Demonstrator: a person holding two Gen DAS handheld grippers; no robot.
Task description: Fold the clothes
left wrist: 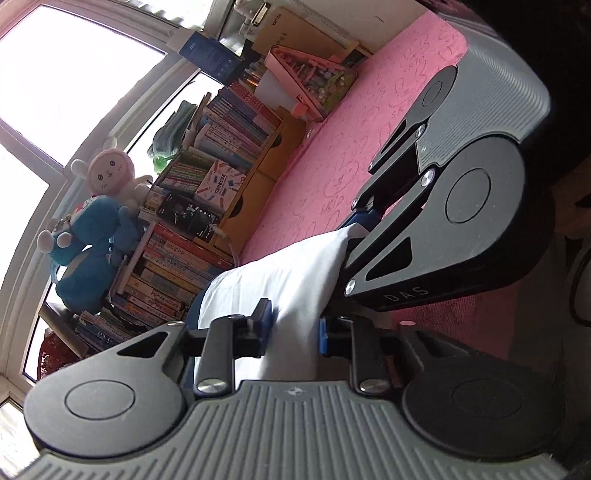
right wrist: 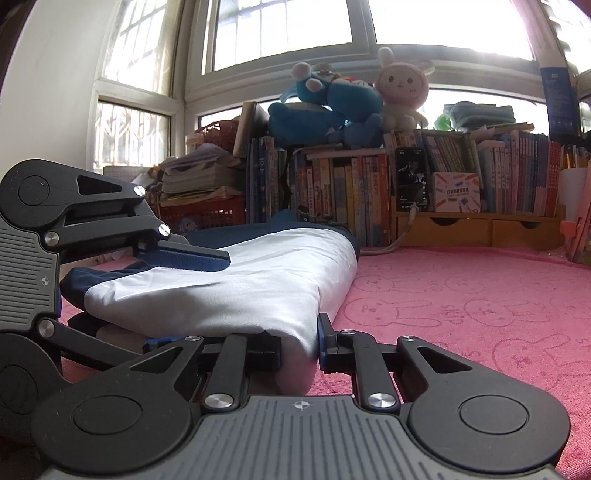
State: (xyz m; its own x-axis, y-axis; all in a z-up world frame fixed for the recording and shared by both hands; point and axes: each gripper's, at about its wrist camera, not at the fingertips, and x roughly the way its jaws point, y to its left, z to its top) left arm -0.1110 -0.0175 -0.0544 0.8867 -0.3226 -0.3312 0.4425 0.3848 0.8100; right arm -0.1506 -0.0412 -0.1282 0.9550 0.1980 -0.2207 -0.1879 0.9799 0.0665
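On the left of the right wrist view we see the left gripper [right wrist: 177,295], black with blue pads, reaching in sideways: its upper finger [right wrist: 184,257] lies flat on top of the white garment with navy-blue trim [right wrist: 236,288], and its lower finger passes under the fabric near the pink cloth. The gap between them is wide, and we cannot tell whether they press on the bundle.

Moving right, the garment lies as a thick folded bundle on the pink towel-like cloth printed with rabbit outlines [right wrist: 461,306], its navy edges showing at the left and far ends. Its near corner drops between the fingers of the right gripper [right wrist: 300,345], which stand apart on either side of the fabric; they flank it closely, but we cannot tell whether they clamp it.

In the left wrist view, the white fabric [left wrist: 280,280] runs between the left gripper's [left wrist: 295,328] own blue pads [left wrist: 264,317], which stand apart around it. To the right, the right gripper [left wrist: 364,227] meets the cloth's far corner, its blue tips touching the fabric.

Behind the bundle stand rows of upright books [right wrist: 369,188], with a blue plush toy [right wrist: 325,110] and a pink rabbit plush [right wrist: 400,92] on top, under bright windows [right wrist: 280,29].
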